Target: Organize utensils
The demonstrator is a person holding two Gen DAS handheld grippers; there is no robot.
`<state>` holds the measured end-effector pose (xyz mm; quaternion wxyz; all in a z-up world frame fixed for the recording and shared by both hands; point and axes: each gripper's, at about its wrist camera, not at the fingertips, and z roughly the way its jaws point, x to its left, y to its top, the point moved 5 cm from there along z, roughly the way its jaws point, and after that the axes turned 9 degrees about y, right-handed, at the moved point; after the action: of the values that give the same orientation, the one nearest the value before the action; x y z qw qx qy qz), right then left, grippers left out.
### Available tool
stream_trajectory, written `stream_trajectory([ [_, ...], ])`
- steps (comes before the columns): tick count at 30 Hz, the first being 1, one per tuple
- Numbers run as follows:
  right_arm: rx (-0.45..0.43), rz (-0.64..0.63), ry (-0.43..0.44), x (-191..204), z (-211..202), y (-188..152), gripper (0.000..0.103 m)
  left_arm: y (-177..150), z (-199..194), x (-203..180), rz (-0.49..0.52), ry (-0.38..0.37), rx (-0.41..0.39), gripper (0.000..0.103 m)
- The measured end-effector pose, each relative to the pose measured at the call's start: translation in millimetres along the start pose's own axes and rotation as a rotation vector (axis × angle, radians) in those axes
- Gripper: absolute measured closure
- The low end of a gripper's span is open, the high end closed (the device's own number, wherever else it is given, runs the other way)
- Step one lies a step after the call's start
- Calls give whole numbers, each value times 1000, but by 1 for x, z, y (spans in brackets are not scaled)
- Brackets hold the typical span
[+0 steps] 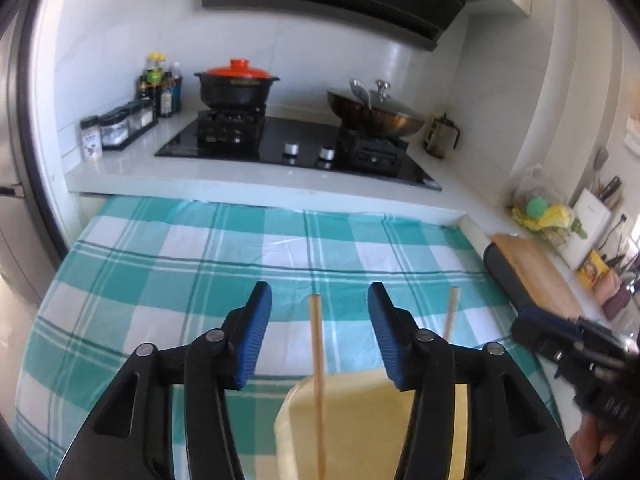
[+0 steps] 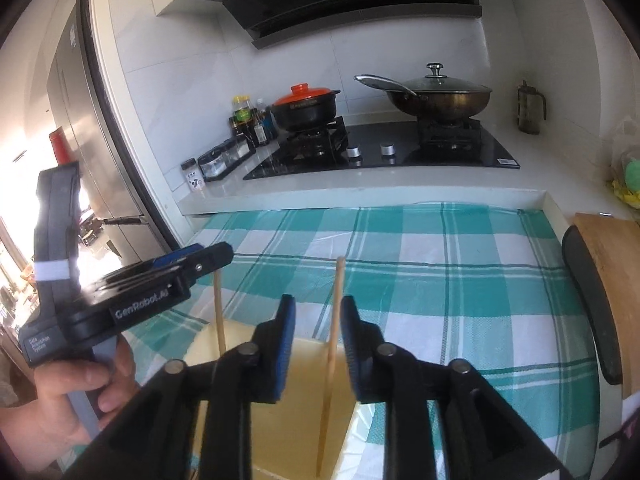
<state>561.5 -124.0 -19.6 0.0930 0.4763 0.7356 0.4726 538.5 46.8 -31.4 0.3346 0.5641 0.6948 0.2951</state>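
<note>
Two wooden chopsticks stand up out of a pale yellow holder (image 1: pixel 360 424) on the teal checked cloth (image 1: pixel 200 272). In the left wrist view one chopstick (image 1: pixel 318 380) rises between the open blue jaws of my left gripper (image 1: pixel 320 300), untouched; the other chopstick (image 1: pixel 452 312) shows behind its right finger. In the right wrist view my right gripper (image 2: pixel 318 312) stands open around one chopstick (image 2: pixel 334 320) with small gaps on both sides; the other chopstick (image 2: pixel 219 312) and the holder (image 2: pixel 308 412) are to the left. The left gripper (image 2: pixel 200 260) shows there side-on.
A gas hob (image 1: pixel 296 148) with a red-lidded black pot (image 1: pixel 236 84) and a lidded wok (image 1: pixel 376 112) sits behind the cloth. Bottles and spice jars (image 1: pixel 120 124) stand at left. A wooden cutting board (image 1: pixel 536 272) with a black handle lies at right.
</note>
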Motion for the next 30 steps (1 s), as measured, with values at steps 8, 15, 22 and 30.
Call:
stream_trajectory([
  [8, -18, -174, -86, 56, -120, -26, 41, -42, -147, 53, 124, -28, -23, 5],
  [15, 74, -246, -259, 64, -197, -166, 36, -177, -201, 94, 182, 52, 108, 5],
  [22, 94, -58, -411, 18, -207, -296, 28, -269, -161, 127, 54, 176, 157, 5],
  [30, 174, 27, -563, -53, -182, -321, 26, -286, -110, 154, -1, 247, 194, 5],
])
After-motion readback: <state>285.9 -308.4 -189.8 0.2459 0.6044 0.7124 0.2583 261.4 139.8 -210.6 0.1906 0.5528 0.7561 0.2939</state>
